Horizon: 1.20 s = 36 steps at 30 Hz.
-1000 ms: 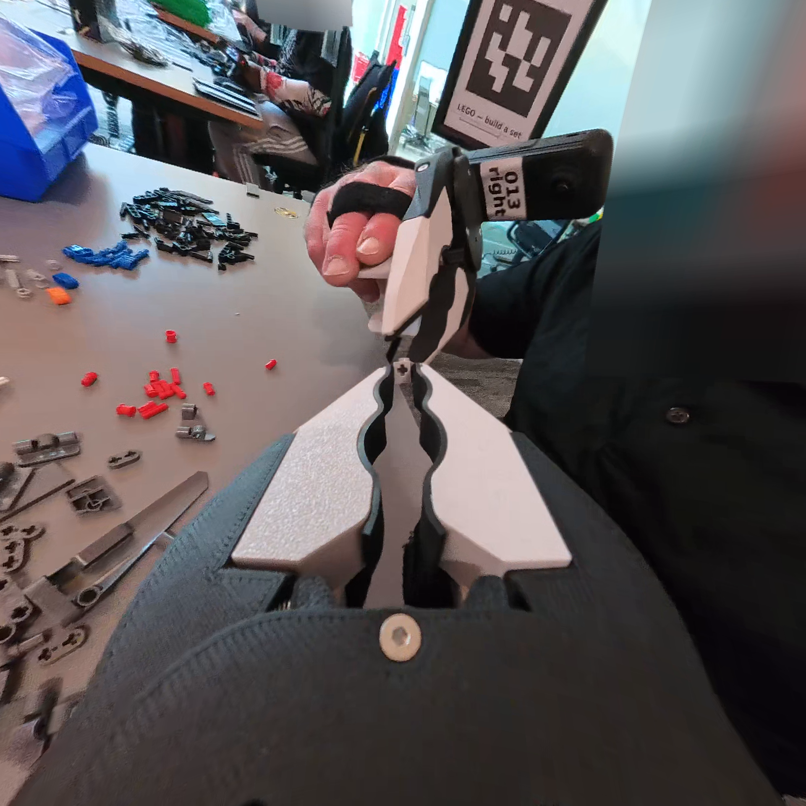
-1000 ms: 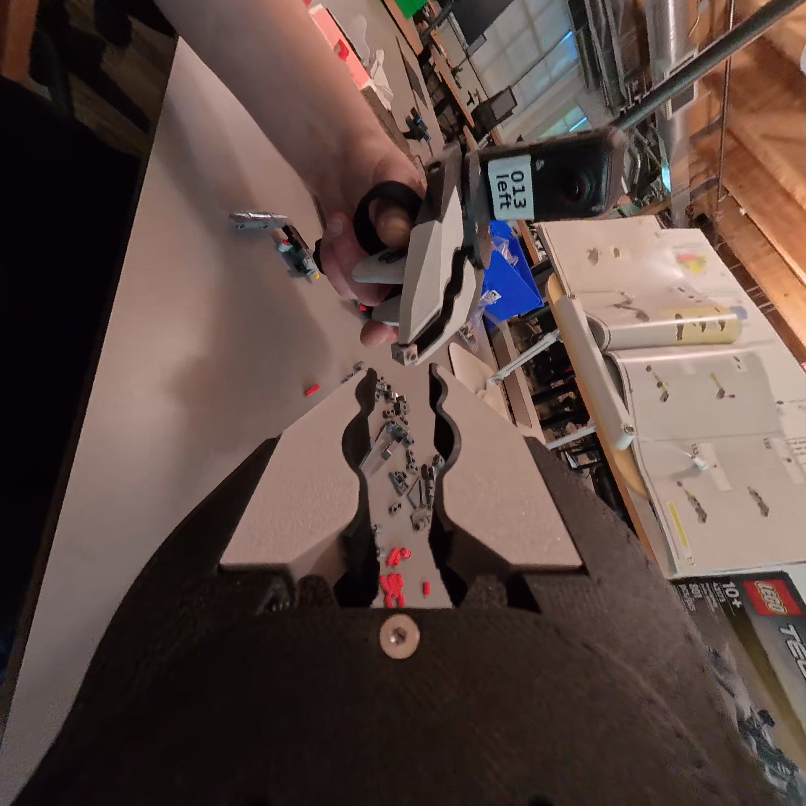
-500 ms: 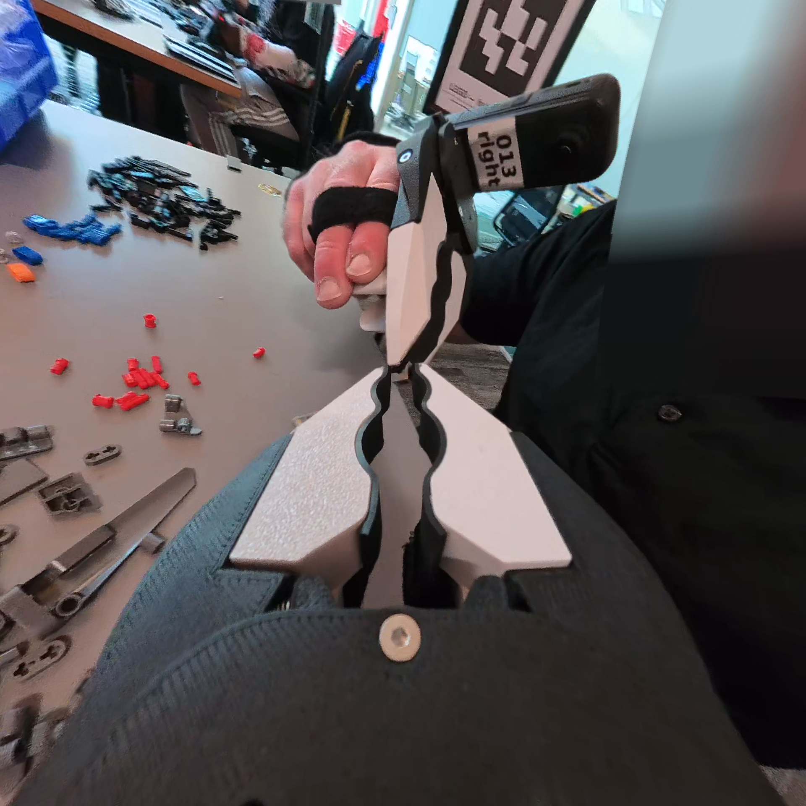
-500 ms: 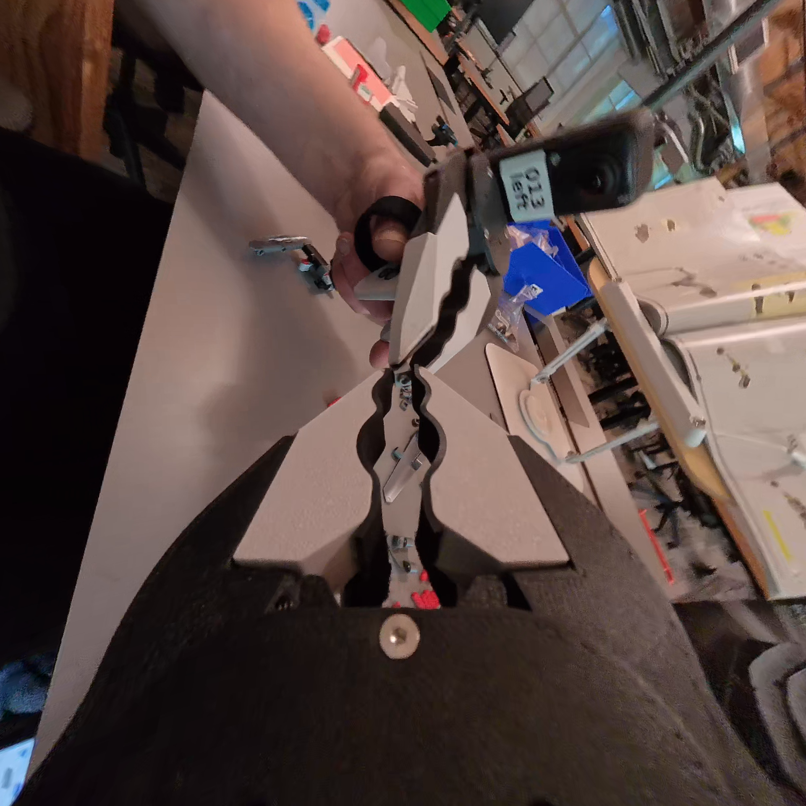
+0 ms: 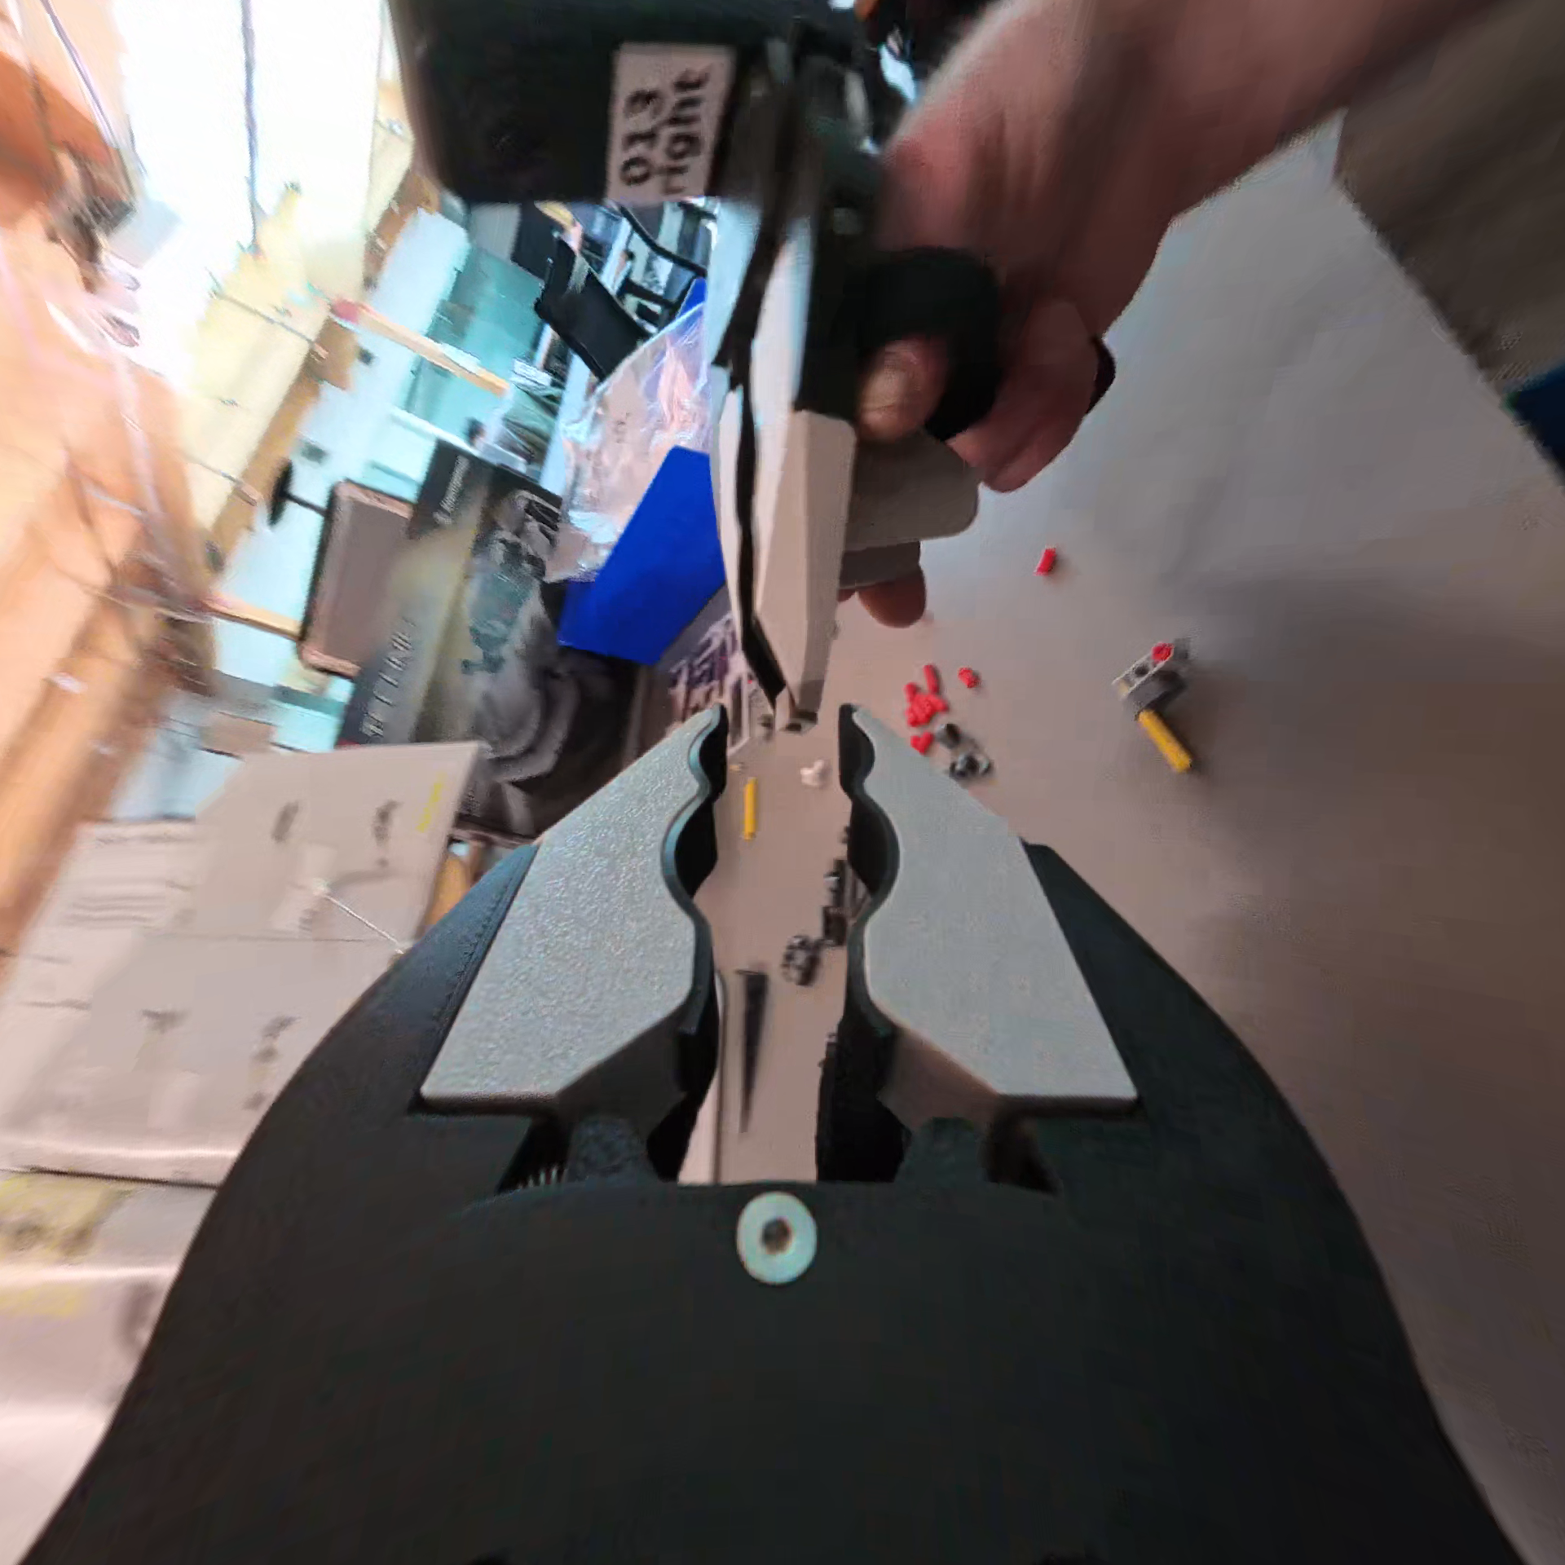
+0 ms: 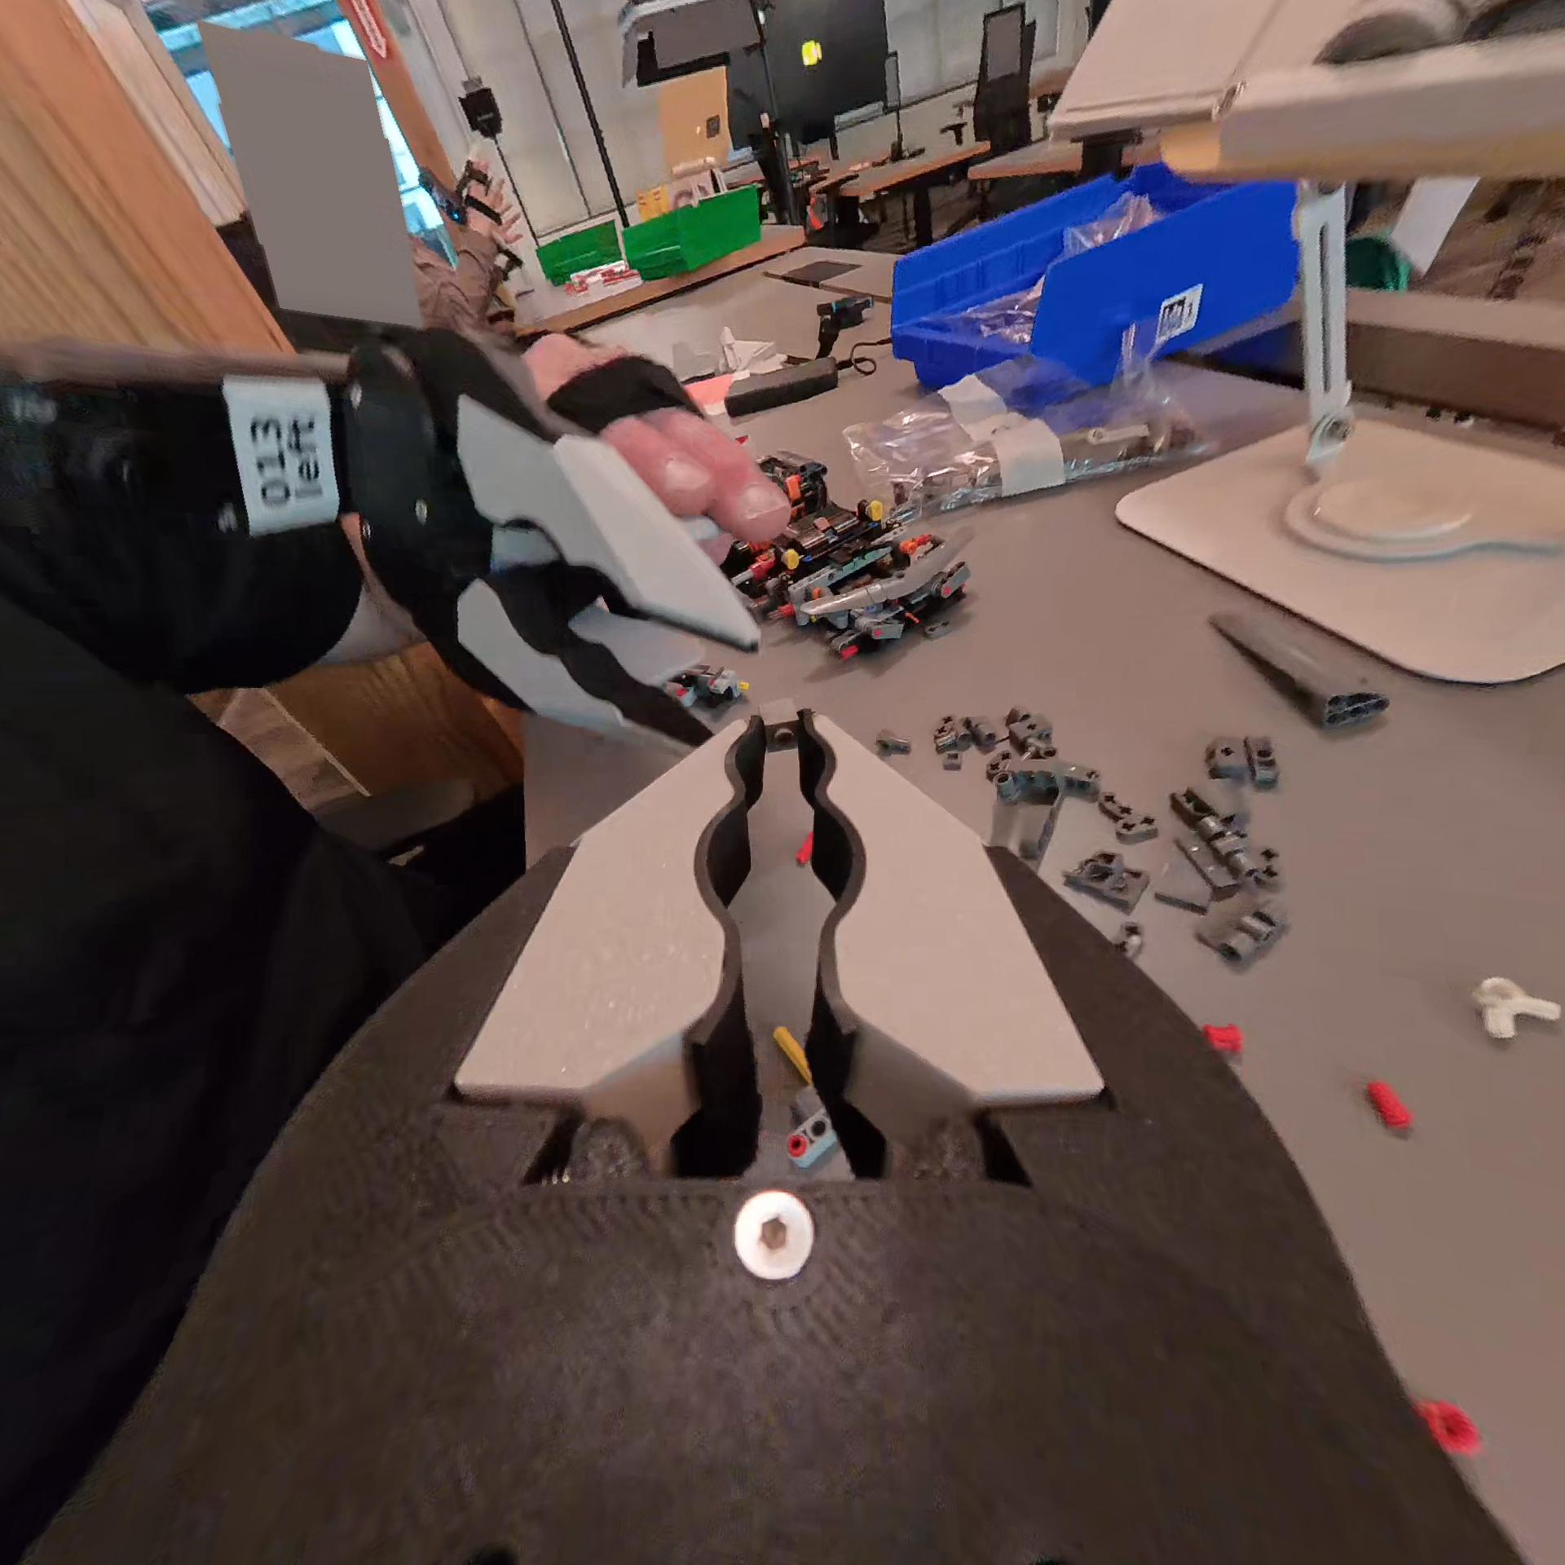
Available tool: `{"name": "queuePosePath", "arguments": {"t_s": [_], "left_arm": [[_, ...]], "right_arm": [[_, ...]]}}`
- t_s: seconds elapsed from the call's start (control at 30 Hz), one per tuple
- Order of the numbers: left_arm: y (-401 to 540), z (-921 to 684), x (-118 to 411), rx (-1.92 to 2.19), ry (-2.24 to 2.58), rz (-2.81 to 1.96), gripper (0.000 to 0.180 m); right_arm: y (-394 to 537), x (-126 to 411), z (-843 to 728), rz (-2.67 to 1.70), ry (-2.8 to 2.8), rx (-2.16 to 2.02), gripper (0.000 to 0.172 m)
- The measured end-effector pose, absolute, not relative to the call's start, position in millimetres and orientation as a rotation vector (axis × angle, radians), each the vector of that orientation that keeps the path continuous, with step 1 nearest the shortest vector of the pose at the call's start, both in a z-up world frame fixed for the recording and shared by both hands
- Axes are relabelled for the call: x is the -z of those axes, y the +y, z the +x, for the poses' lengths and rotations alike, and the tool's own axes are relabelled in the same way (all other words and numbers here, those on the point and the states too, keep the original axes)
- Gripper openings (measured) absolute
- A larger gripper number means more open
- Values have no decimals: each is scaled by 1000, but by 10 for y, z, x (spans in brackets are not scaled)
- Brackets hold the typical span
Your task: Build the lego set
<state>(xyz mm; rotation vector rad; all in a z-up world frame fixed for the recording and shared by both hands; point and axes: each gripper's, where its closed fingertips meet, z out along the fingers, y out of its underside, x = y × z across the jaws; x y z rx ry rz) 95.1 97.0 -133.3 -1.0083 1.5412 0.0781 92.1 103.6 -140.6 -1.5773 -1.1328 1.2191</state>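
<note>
In the right wrist view my right gripper (image 6: pixel 781 730) is shut on a small grey brick with a round hole (image 6: pixel 777 737), held at the fingertips above the grey table (image 6: pixel 1101 677). My left gripper (image 6: pixel 724 690) comes in from the left there, jaws apart and holding nothing, its tips just left of the brick. In the left wrist view my left gripper (image 5: pixel 783 728) is open. The right gripper (image 5: pixel 783 703) points down between its fingertips with the small grey brick (image 5: pixel 796 722) at its tip. The left pads do not touch it.
A partly built dark model (image 6: pixel 847 567) lies behind the grippers. Several dark grey pieces (image 6: pixel 1186 830), red pins (image 6: pixel 1389 1105) and a white piece (image 6: pixel 1512 1008) lie to the right. A blue bin (image 6: pixel 1101 279), a plastic bag (image 6: pixel 999 457) and a stand base (image 6: pixel 1355 542) stand farther back. Both grippers' tips are close together, under 4 cm apart.
The left gripper held the small grey brick; the right gripper closed on it. The left jaws have now opened and let go, leaving the brick in the right gripper. Both grippers turned.
</note>
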Motion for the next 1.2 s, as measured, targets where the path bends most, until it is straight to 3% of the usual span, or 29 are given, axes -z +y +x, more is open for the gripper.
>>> {"name": "queuePosePath", "arguments": {"t_s": [0.1,0.23,0.43,0.57,0.77,1.03,1.2], "left_arm": [[998,996,1441,-245,1585,-936,24],[1043,996,1450,-352,1558,-894,7],[1069,982,1401,-336,1501,-940,6],[1087,941,1296,-138,1413,-1041,6],[1087,876,1186,181,1299,-1161,6],[1022,883,1207,275,1283,-1196,6],[974,825,1237,299,1270,-1233,6]], "right_arm": [[1021,1427,889,-1614,-1111,-1260,5],[1008,1439,871,-1644,-1095,-1269,5],[1044,1374,869,-1628,-1020,-1327,8],[1102,1270,960,-1581,-977,-1305,30],[1021,1268,1124,-1506,-1106,-1148,30],[839,1581,1258,-1503,-1413,-862,32],[783,2101,1374,-1523,-1711,-561,31]]}}
